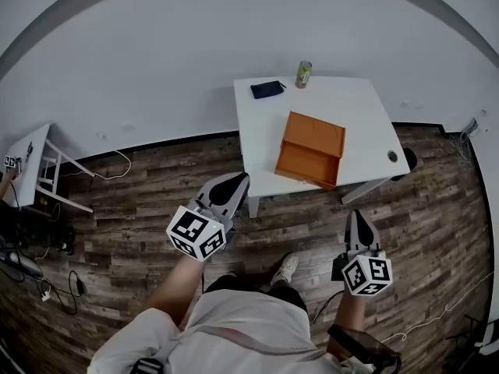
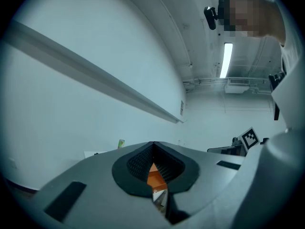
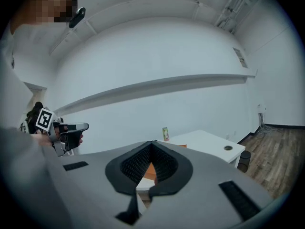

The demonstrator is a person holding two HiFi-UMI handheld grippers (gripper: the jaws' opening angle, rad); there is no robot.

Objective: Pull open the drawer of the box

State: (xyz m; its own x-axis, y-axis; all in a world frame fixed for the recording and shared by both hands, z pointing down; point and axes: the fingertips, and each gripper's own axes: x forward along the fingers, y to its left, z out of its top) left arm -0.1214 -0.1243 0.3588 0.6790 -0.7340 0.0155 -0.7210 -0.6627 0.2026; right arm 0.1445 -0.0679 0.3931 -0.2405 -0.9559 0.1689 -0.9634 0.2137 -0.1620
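Observation:
An orange wooden box [image 1: 312, 146] lies on the white table [image 1: 366, 115], with its near face toward me. From here I cannot tell how far its drawer stands out. My left gripper [image 1: 236, 179] hovers over the floor short of the table's front left corner. Its jaws meet at the tips [image 2: 153, 143] with nothing between them. My right gripper [image 1: 357, 215] hangs over the floor before the table's right front, also shut and empty [image 3: 152, 142]. A sliver of the orange box [image 2: 155, 178] shows through the gap behind each pair of jaws [image 3: 148, 171].
A green can [image 1: 303, 74] and a dark pouch [image 1: 267, 89] sit at the table's far edge. A cable hole [image 1: 392, 156] is near its right edge, with a black bin [image 1: 409, 159] beside it. A white stool [image 1: 31, 170] and cables [image 1: 47, 287] are at the left.

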